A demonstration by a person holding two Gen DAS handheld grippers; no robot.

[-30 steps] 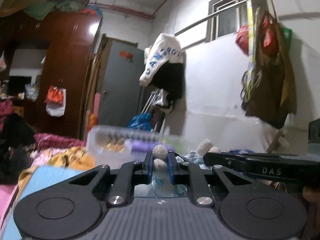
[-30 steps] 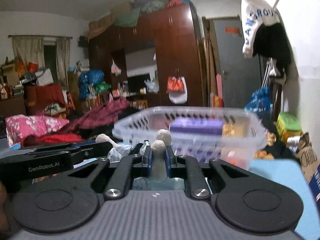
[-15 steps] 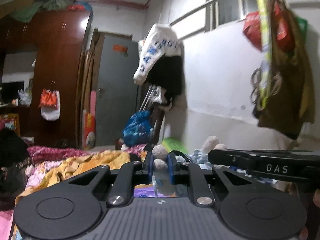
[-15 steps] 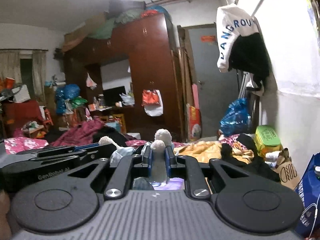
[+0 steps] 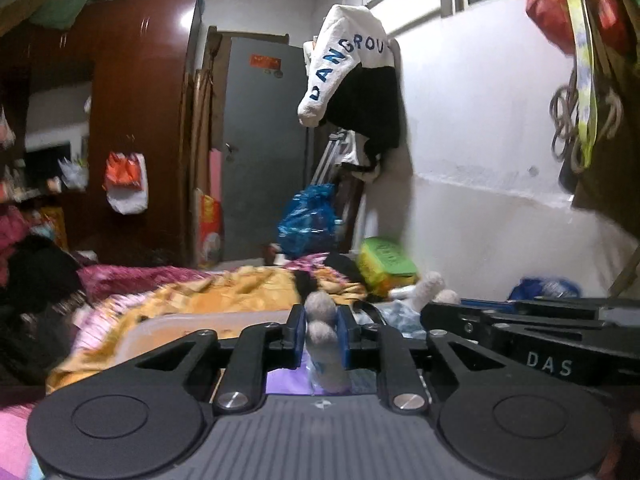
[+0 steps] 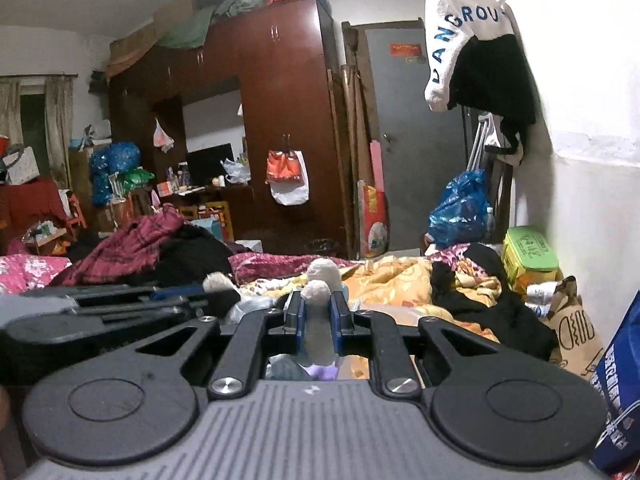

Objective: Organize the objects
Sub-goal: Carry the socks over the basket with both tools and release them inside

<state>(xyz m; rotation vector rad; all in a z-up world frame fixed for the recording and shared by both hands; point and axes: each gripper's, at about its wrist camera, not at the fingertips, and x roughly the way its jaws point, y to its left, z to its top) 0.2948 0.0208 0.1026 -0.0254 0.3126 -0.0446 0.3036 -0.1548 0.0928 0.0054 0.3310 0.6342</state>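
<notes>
Your left gripper (image 5: 321,334) is easing open around one fuzzy limb of the plush toy (image 5: 325,344); your right gripper (image 6: 318,322) clamps another limb. The toy hangs over the plastic bin (image 5: 208,326). It looks soft and light: grip the limbs deep.

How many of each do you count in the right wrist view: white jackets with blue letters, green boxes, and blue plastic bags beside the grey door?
White jacket with blue letters: 1
Green box: 1
Blue plastic bag beside the grey door: 1
Total: 3
</notes>
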